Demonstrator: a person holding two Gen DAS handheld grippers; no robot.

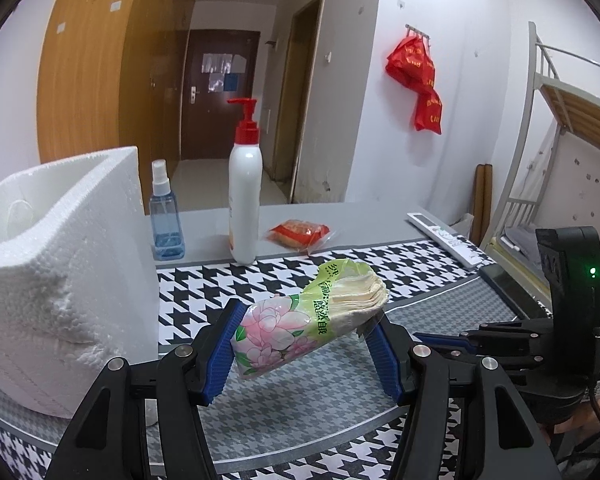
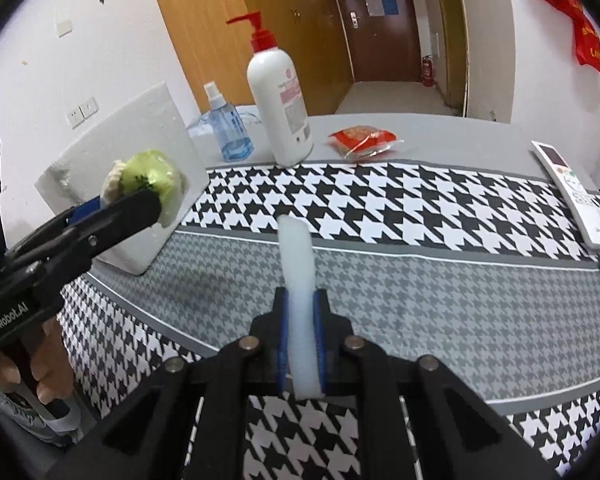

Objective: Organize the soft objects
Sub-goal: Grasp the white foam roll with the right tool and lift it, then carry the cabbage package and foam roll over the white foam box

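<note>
My left gripper (image 1: 308, 316) is shut on a soft tissue pack (image 1: 296, 320) with a green and pink flower wrapper, held above the houndstooth cloth (image 1: 420, 272). The pack lies tilted across the blue pads, its open end of stacked tissues up and to the right. In the right wrist view the same pack (image 2: 152, 176) hangs in front of the white foam box (image 2: 140, 128). My right gripper (image 2: 300, 296) is shut on a white soft foam strip (image 2: 296, 252) that sticks forward past the fingertips, over the grey band of the cloth. The foam box (image 1: 60, 280) stands just left of the left gripper.
A white pump bottle (image 1: 244, 192) with a red top and a blue spray bottle (image 1: 165, 220) stand at the back of the table. A red snack packet (image 1: 300, 234) lies beside them. A white remote (image 2: 572, 196) lies at the right edge, with a bunk bed (image 1: 560, 120) beyond.
</note>
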